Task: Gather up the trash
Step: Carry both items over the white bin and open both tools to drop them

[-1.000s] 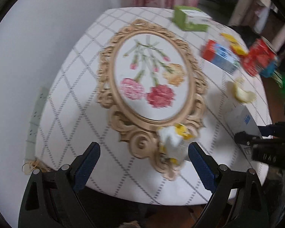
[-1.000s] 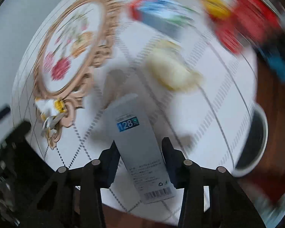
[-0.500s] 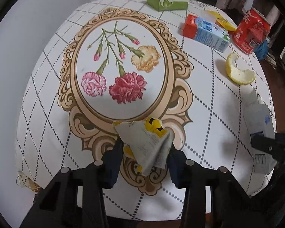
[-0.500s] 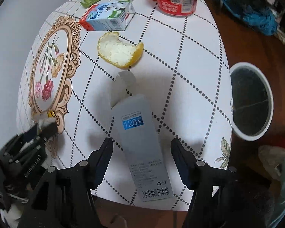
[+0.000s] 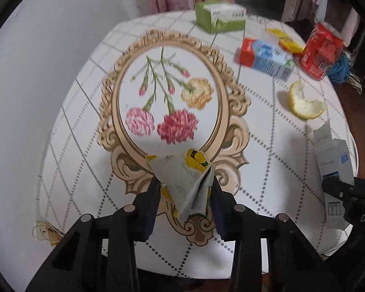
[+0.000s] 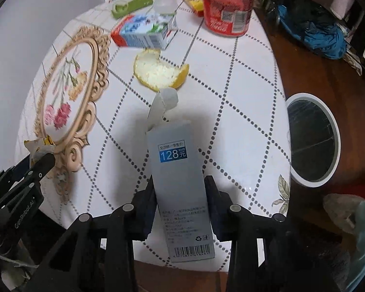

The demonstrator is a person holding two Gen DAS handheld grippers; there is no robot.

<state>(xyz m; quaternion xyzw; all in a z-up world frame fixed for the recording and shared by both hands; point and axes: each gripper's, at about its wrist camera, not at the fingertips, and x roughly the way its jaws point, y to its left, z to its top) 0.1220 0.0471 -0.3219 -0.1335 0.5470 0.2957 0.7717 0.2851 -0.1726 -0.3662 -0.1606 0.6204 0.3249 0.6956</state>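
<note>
Left gripper [image 5: 185,194] clamped on crumpled wrapper [image 5: 186,182], now lifted above tablecloth [image 5: 267,150]. Right gripper [image 6: 180,203], wide half a second ago, now closed on grey carton [image 6: 176,170] near table edge.

Round table [image 6: 243,126] with milk carton [image 6: 143,32], peel [image 6: 158,73], can [image 6: 227,4]

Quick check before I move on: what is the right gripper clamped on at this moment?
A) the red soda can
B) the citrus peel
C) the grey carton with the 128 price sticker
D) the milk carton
C: in the right wrist view the right gripper has both fingers pressed against the sides of the grey carton, while the citrus peel lies free on the table beyond it.
</note>
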